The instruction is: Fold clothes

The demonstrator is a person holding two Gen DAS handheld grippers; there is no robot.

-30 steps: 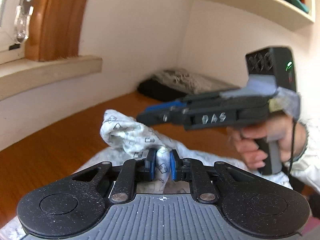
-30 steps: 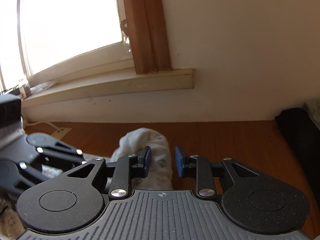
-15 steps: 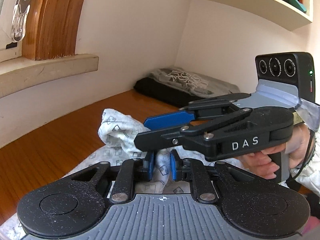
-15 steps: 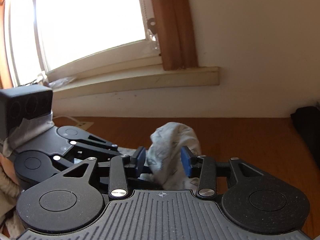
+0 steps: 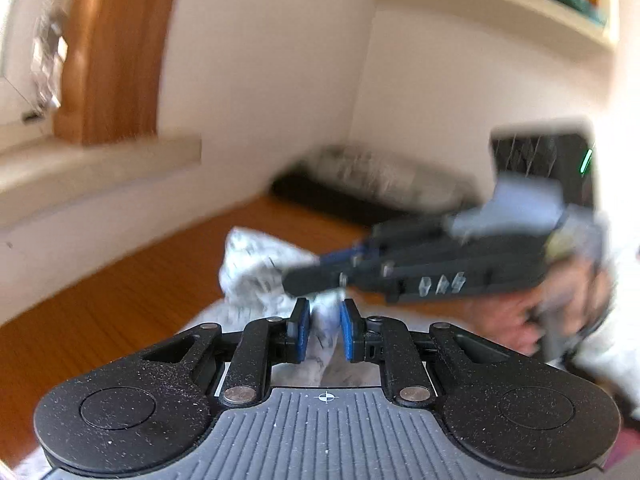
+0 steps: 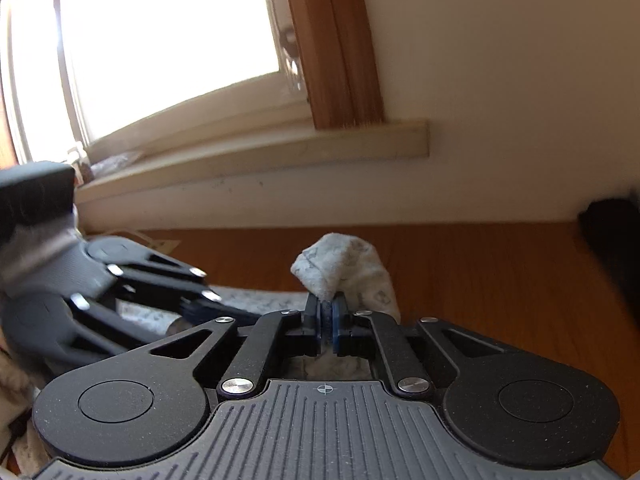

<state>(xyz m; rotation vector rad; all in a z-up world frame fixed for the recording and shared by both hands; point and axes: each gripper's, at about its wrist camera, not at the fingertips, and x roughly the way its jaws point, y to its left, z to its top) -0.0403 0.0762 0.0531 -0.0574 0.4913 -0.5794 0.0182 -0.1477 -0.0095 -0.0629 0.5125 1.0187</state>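
Note:
A white garment (image 5: 252,264) printed with small grey squares lies bunched on the wooden table (image 5: 120,300). My left gripper (image 5: 325,316) is shut on a thick fold of it, which fills the gap between the blue pads. The right gripper (image 5: 316,276) crosses the left wrist view from the right, blurred, with its tip at the raised bunch. In the right wrist view my right gripper (image 6: 326,308) is shut tight on a peak of the garment (image 6: 340,256). The left gripper (image 6: 216,310) reaches in low from the left, close beside it.
A dark folded pile (image 5: 360,188) with a grey cloth on top sits in the far corner, and shows as a dark mass (image 6: 612,240) at the right. A window sill (image 6: 260,148) runs along the wall. A shelf (image 5: 500,4) hangs overhead. A hand (image 5: 536,320) holds the right gripper.
The right gripper, open around the raised bunch half a second ago, has shut on it. The left gripper keeps its hold. The left wrist view is now motion-blurred.

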